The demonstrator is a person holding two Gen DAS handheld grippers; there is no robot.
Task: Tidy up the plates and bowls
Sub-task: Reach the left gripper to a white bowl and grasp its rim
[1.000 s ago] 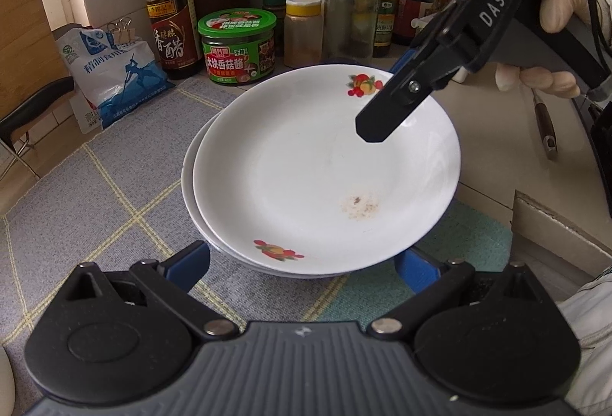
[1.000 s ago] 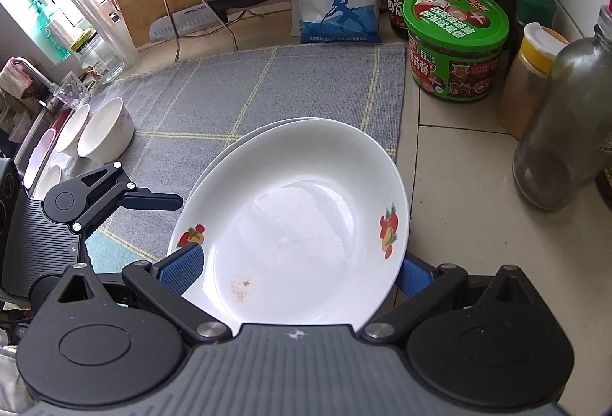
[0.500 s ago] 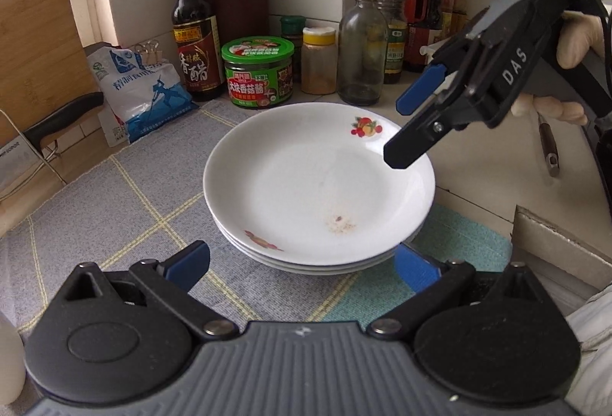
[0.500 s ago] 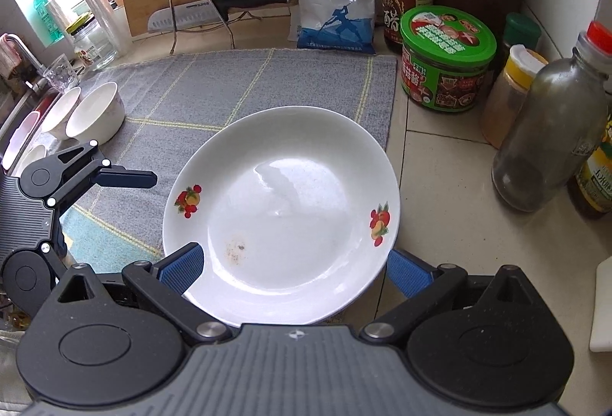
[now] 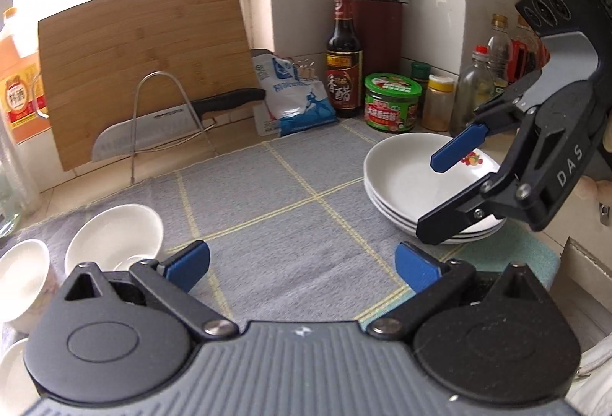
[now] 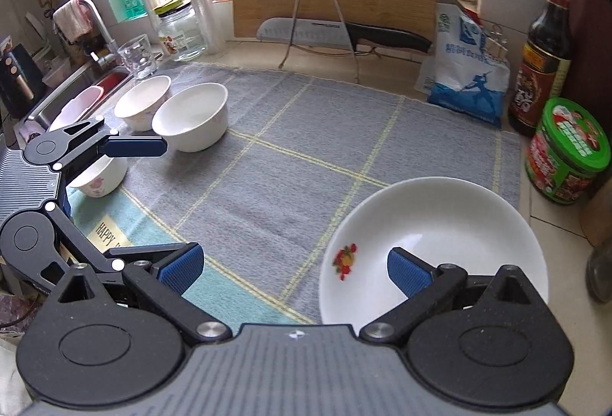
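Both claws (image 5: 302, 265) (image 6: 294, 268) gape, released — white plates (image 5: 405, 182) stacked, the top one bearing fruit prints

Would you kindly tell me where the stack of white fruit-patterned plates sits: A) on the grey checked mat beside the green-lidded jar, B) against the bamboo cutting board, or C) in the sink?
A: the stack of white fruit-patterned plates rests on the grey checked mat, near the green-lidded jar.
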